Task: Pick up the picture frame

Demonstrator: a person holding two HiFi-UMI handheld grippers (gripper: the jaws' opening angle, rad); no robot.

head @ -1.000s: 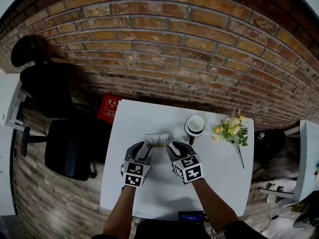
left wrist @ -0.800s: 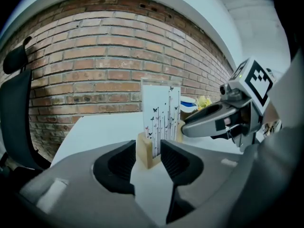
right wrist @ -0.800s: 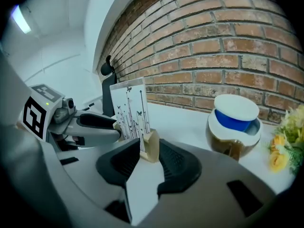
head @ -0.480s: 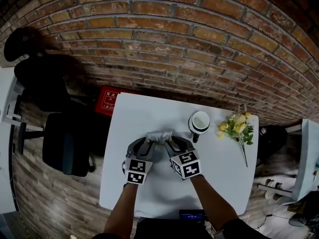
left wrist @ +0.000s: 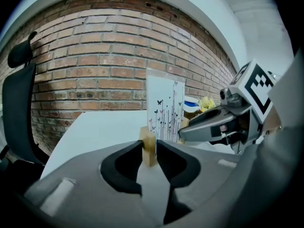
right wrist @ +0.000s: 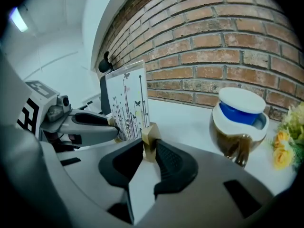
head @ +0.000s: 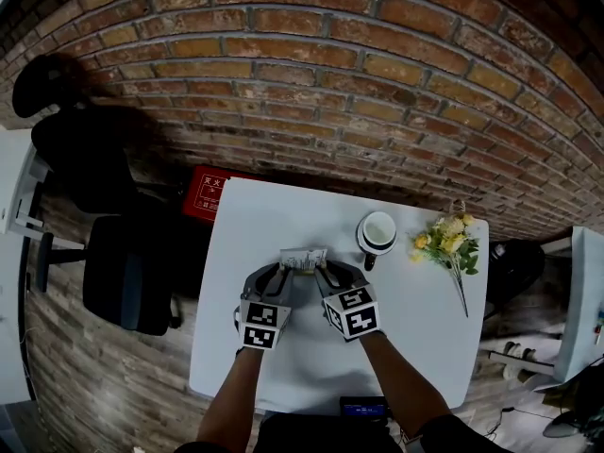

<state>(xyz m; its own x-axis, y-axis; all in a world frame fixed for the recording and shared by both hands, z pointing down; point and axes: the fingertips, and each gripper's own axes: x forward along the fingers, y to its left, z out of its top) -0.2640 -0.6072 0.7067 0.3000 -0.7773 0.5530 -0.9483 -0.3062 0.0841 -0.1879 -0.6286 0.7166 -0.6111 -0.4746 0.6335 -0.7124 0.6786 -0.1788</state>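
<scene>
2 ends pinched | L tool [left wrist: 150, 148], R tool [right wrist: 150, 148] just closed on picture frame [head: 303, 259] | mid table [head: 255, 225]

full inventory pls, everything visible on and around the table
picture frame: 1, clear panel with butterfly print, wooden end blocks; upright, table centre
mug: 1, white and blue; right of the frame
flowers: 1 bunch, yellow, green stems; table's right side
dark device: 1, blue screen; table's near edge
table: 1, white; before the wall
red box: 1; floor, table's far left corner
office chair: 1, black; left of table
brick wall: 1, red-brown; behind
left claw: grey, black pads; just been closing, on the frame's left block
right claw: same; just been closing, on the right block
forearms: 2; bottom
</scene>
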